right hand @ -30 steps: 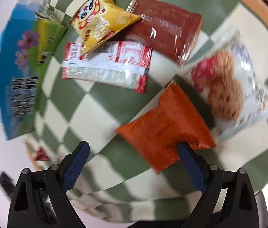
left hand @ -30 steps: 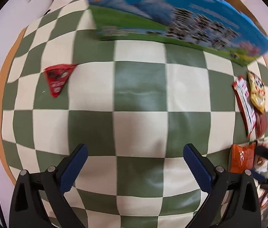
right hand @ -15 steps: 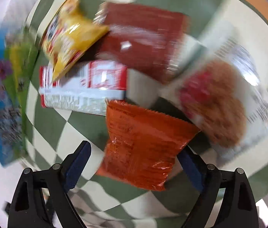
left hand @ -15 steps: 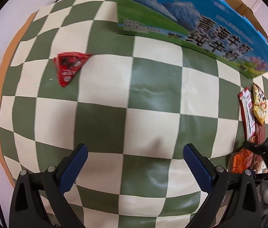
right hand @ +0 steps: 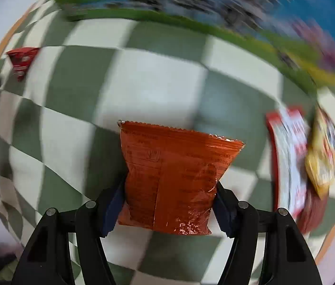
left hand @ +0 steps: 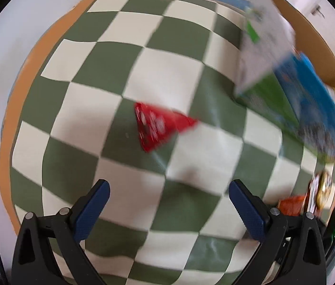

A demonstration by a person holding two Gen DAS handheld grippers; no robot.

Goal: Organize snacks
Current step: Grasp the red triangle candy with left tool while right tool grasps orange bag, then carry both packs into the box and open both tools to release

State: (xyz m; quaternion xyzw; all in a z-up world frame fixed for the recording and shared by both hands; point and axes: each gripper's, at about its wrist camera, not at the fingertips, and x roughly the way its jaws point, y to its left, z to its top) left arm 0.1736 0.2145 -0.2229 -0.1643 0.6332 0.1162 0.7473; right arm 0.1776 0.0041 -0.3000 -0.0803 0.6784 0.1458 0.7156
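Observation:
My right gripper (right hand: 167, 210) is shut on an orange snack packet (right hand: 172, 175) and holds it above the checkered cloth (right hand: 143, 87). The packet also shows at the right edge of the left wrist view (left hand: 292, 204). My left gripper (left hand: 167, 204) is open and empty above the cloth (left hand: 96, 99). A red triangular snack packet (left hand: 158, 125) lies ahead of it, between the jaws' lines; it also shows far left in the right wrist view (right hand: 21, 59).
A blue and green box (left hand: 309, 99) stands at the back right; it spans the top of the right wrist view (right hand: 191, 7). A red-white packet (right hand: 288, 161), a yellow packet (right hand: 324, 159) and a dark red packet (right hand: 312, 211) lie at the right.
My right gripper has closed on the orange packet, lifted it and swung left toward the box. My left gripper has turned left, so the red triangular packet now sits ahead of it.

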